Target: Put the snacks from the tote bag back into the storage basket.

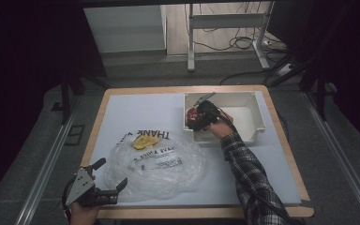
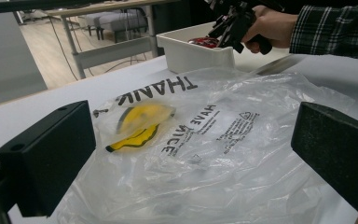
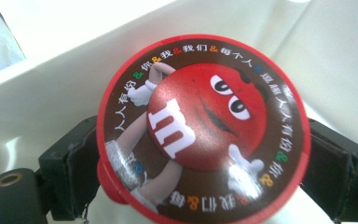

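Here, one red candy tub (image 3: 204, 128) with a cartoon lid sits inside the white bin (image 1: 258, 115) at the table's far right, between the jaws of the right gripper (image 1: 200, 115); whether the pads press it I cannot tell. The left gripper (image 1: 108, 176), jaws wide and empty, rests at the near edge of a clear plastic bag (image 1: 157, 164) on the white table (image 1: 122, 112).
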A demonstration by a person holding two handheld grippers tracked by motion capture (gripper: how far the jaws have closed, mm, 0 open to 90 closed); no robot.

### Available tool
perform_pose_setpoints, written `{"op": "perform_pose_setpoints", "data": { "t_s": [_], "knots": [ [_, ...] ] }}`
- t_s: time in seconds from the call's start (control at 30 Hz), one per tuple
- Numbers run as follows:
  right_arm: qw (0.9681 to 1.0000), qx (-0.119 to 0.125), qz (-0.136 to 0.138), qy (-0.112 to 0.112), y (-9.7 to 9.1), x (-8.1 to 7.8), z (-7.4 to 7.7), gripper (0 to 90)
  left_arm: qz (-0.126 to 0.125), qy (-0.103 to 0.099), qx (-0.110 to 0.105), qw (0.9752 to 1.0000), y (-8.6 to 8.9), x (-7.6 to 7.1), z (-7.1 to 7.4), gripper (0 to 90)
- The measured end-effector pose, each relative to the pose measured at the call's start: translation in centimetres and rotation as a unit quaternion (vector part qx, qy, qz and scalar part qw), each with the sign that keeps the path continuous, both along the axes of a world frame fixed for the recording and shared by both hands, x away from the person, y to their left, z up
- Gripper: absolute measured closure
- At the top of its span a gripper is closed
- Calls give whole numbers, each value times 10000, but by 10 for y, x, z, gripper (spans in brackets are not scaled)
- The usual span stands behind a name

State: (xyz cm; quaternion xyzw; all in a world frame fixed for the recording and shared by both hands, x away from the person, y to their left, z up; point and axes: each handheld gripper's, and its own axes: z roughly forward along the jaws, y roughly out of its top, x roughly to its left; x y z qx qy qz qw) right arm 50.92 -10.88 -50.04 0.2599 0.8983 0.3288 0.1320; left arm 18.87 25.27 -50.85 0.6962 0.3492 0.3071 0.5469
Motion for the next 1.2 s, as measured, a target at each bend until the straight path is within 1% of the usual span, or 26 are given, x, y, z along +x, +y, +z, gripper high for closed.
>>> {"op": "perform_pose_setpoints", "data": {
  "t_s": [0.2,0.37,0.53,1.03,1.2],
  "knots": [
    [10000,48,55,-26,-2,-2,4,97,4,4,-1,10000,0,0,0,0],
    [10000,37,35,-41,-3,-4,7,86,7,3,0,10000,0,0,0,0],
    [9999,23,72,-123,-3,-6,11,75,6,3,0,10000,0,0,0,0],
    [9997,30,73,-239,-8,-13,21,66,6,2,7,10000,0,0,0,0],
    [9996,87,101,-262,-10,-18,25,65,6,2,11,10000,0,0,0,0]
  ]
}}
